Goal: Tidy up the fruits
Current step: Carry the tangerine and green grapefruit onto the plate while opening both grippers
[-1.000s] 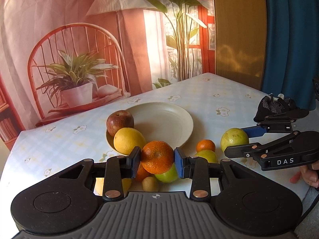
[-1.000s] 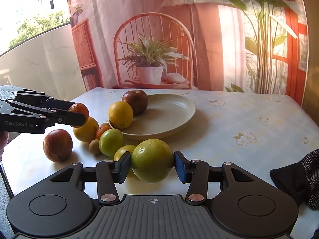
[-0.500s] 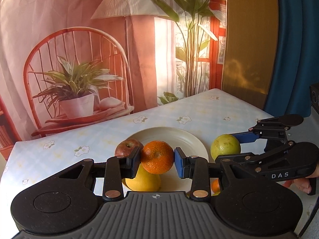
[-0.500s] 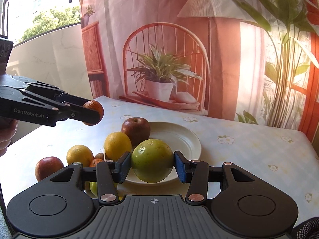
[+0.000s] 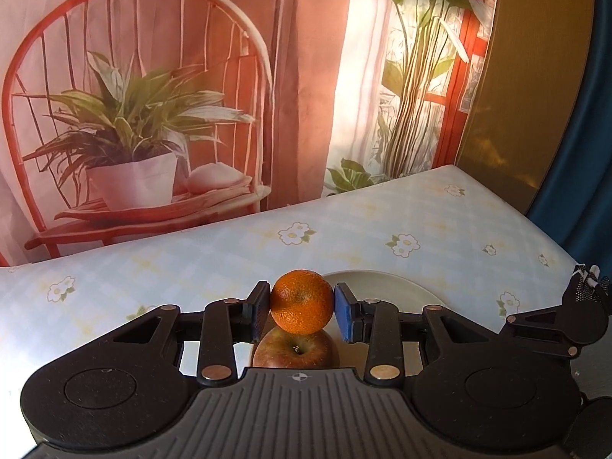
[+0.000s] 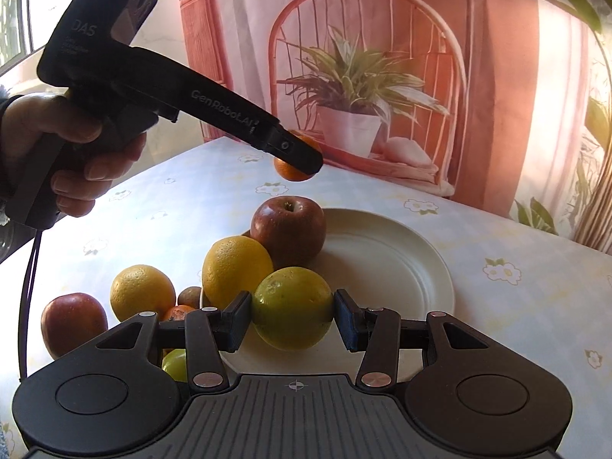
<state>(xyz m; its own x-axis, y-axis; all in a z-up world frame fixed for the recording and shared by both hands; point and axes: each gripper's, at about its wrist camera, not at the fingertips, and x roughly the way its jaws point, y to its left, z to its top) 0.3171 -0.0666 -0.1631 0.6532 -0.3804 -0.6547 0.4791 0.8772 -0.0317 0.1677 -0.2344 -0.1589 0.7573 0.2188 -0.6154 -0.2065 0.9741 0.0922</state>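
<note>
On the left of the right wrist view, a red apple and an orange sit on the worktop, with a small brown fruit, a small orange fruit and a green fruit packed just beside them; none of these is on the plate yet.

At about ten o'clock, a hand holds the left tongs, closed on a mandarin. It hangs in the air above the dark red apple, which rests on the plate's rim at eleven o'clock, touching a large yellow citrus at the rim's nine o'clock. The left wrist view confirms both blue pads pressed against the mandarin's sides, the apple directly beneath.

At the centre, the right tongs are clamped on a yellow-green fruit, raised over the plate's near edge at six o'clock.

The step in hand looks like carrying both fruits to the plate. The plate's right half, from one to five o'clock, lies bare, so each fruit probably needs lowering onto that open area before the pads let go. The mandarin should be steered clear of the apple, since a round fruit released on top of it could roll off.
</note>
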